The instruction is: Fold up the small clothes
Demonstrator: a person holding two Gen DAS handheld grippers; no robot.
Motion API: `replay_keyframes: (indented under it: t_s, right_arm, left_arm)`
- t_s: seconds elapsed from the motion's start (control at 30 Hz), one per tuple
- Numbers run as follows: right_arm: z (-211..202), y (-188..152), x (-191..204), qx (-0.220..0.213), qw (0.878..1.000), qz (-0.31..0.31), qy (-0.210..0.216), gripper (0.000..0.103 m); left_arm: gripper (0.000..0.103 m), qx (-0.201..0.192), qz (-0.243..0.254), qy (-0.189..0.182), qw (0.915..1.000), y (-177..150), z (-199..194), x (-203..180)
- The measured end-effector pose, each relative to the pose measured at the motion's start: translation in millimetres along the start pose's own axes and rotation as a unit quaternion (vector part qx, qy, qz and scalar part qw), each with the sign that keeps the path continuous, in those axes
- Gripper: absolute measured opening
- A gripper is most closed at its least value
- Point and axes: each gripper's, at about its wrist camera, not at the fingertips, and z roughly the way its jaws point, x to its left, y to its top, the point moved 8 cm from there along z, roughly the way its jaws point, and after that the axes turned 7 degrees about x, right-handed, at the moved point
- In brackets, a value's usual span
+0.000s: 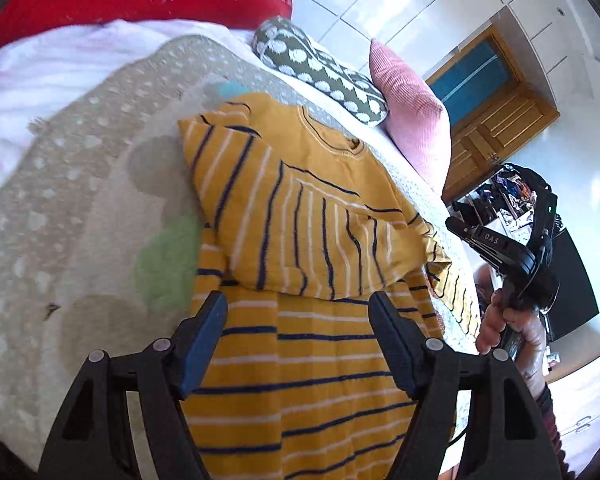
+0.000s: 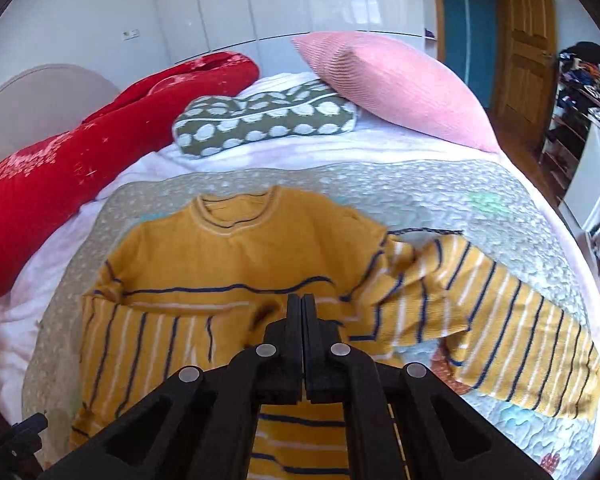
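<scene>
Broadly, the bed (image 2: 540, 200) under its pale quilted coverlet carries the mustard-yellow knitted sweater with navy and white stripes (image 2: 228, 256), collar away from both hands and one sleeve folded across the chest. The other sleeve trails toward the right gripper (image 2: 302, 312) — fingers pressed together, empty — while the left gripper (image 1: 298, 344) hovers spread over the hem.

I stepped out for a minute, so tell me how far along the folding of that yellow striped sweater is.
Early on. Done: the yellow striped sweater lies on the quilt with one sleeve folded across its chest. In hand: nothing; the left gripper is open above the hem and the right gripper is shut and empty. Left: the other sleeve still sprawls sideways, and the body is unfolded.
</scene>
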Motion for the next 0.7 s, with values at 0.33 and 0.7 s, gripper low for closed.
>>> replay_keyframes:
  t_s: [0.33,0.7]
  right_arm:
    - [16.4,-26.0,-9.0,0.042,0.995,-0.012,0.088,0.029]
    - [58.4,-36.5,-4.1,0.062,0.997,-0.010,0.043,0.010]
  left_arm:
    - [0.072,0.046,-0.042,-0.004,0.9980,21.0,62.2,-0.9]
    - [0.072,0.011,-0.018,0.012,0.9997,12.7,19.3,-12.7]
